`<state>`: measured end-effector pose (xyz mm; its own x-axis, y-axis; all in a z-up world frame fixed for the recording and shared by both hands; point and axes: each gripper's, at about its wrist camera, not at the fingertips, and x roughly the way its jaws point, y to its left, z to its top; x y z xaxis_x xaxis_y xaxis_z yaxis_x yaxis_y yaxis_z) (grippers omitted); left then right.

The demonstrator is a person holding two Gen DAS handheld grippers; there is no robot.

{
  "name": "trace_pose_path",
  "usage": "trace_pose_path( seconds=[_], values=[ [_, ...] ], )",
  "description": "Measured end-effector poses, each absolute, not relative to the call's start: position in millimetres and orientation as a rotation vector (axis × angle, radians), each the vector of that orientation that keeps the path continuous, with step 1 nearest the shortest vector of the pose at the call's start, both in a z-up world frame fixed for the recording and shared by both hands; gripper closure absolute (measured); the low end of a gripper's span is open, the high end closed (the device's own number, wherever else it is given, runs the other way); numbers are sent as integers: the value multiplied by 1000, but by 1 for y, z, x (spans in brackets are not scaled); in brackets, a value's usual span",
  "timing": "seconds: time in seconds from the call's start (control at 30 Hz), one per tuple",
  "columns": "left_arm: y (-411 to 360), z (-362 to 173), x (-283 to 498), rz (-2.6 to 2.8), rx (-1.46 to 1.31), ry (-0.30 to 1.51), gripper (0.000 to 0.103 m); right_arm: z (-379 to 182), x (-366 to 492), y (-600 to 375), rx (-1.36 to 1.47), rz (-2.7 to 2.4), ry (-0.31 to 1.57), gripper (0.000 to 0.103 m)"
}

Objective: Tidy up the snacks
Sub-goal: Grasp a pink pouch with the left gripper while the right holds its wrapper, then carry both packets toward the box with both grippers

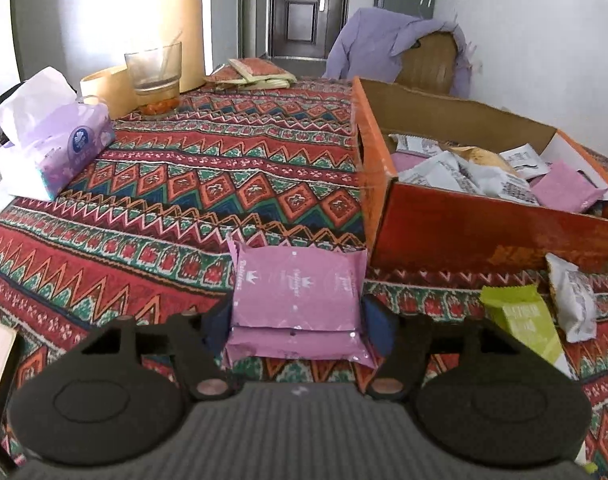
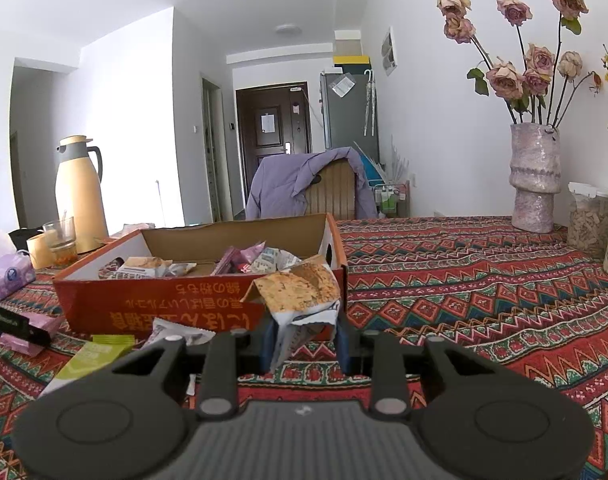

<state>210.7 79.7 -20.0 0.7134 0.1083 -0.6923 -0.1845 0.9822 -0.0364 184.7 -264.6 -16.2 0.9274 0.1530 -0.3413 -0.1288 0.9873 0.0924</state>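
In the left wrist view my left gripper [image 1: 297, 322] has its two fingers against the sides of two stacked pink snack packets [image 1: 297, 296] that lie on the patterned tablecloth. The orange cardboard box [image 1: 484, 236] with several white and pink packets stands to the right. In the right wrist view my right gripper [image 2: 306, 346] is shut on a white packet with a cracker picture [image 2: 299, 292], held above the table in front of the box [image 2: 163, 308]. A green packet [image 2: 91, 354] and a white packet [image 2: 175, 334] lie at the box's near side.
A tissue pack [image 1: 59, 148], a glass [image 1: 155, 76] and a tan thermos [image 2: 79, 196] stand at the left. A chair with a purple shirt [image 2: 308, 184] is behind the table. A flower vase [image 2: 534, 176] and a jar [image 2: 588, 220] stand at the right.
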Motion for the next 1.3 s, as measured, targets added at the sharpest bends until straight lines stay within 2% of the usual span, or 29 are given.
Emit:
trace_pose_path(
  seconds=[0.57,1.3],
  values=[
    [27,8,150,21,-114,528,36,-15,185,-258,43,161,356,74],
    [-23,43,167,-75,-109,436,35,22,190,-214,-41,242,295,73]
  ],
)
